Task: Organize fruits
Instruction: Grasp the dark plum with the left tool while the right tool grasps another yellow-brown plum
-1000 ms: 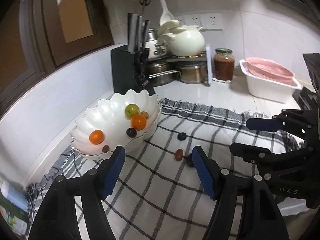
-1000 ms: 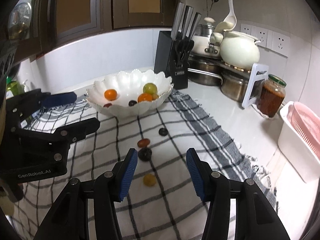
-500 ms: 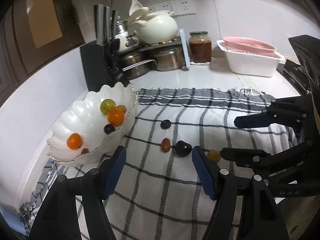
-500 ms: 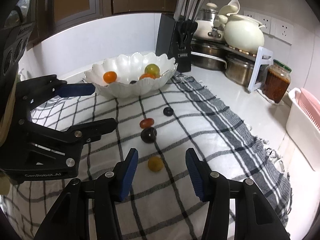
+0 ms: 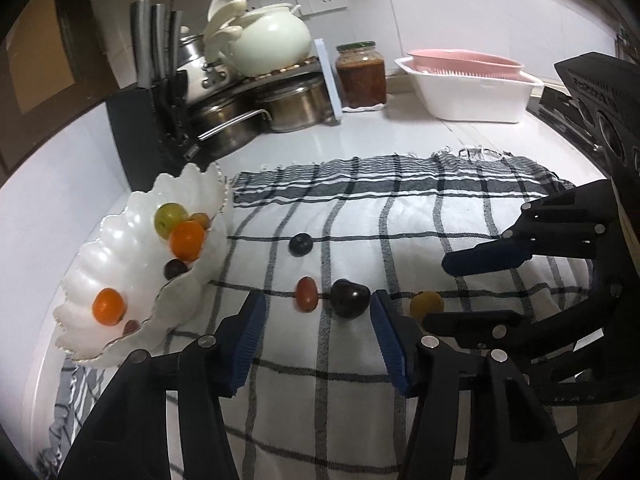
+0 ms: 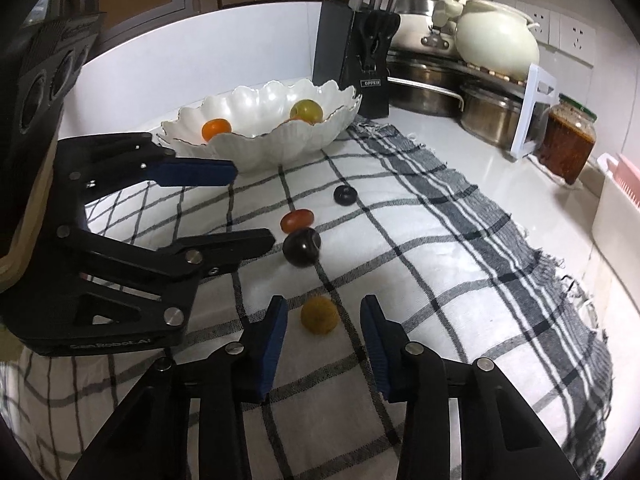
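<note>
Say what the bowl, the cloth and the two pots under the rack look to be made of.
Bowl: probably glazed ceramic or milk glass; glossy white, scalloped rim.
Cloth: woven fabric, likely cotton; matte checks, frayed fringe.
Pots: stainless steel by their brushed, reflective grey.

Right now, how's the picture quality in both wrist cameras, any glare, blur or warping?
Left wrist view: strong fisheye bending and dark corners; glare on the white bowl and the countertop; the fruit looks sharp. Right wrist view: the same warping; the yellow fruit is slightly soft; glare on the dark plum.
</note>
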